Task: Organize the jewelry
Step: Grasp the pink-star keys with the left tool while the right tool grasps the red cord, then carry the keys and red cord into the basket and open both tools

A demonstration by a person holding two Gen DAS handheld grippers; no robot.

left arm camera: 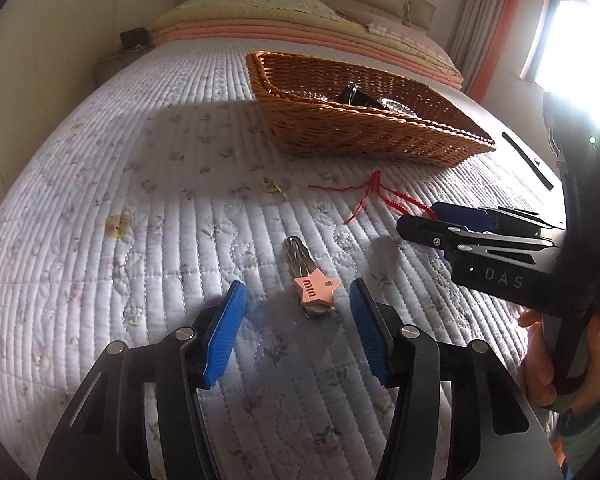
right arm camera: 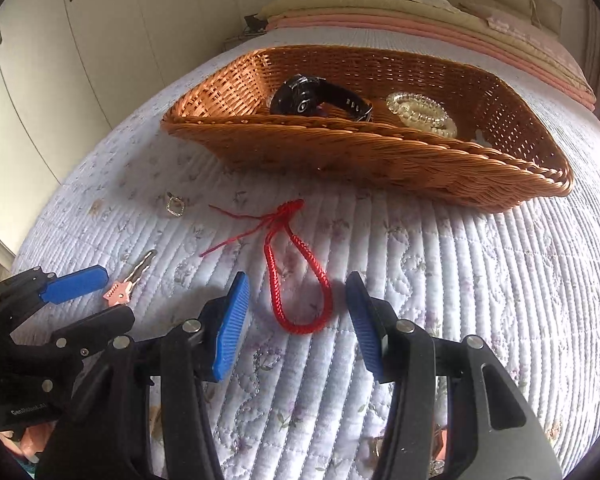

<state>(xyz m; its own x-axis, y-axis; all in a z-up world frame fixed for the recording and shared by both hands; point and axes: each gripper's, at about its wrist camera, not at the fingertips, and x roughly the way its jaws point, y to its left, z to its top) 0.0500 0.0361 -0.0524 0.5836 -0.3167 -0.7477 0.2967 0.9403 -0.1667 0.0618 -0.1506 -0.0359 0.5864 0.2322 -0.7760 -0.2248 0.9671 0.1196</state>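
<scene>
Behind basket (left arm camera: 364, 136) wall, watch (left arm camera: 350, 94) half-hidden

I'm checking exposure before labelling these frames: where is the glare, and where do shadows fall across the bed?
Left wrist view: the window at upper right is blown out white, and a dark shadow lies across the quilt left of the wicker basket. Right wrist view: no window shows, light is even, the red cord bracelet is sharp, and the fisheye bends the bed edges.

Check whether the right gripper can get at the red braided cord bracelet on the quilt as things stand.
Probably yes: the right gripper is open, the red braided cord bracelet lies flat between its fingers, and nothing covers it.
</scene>
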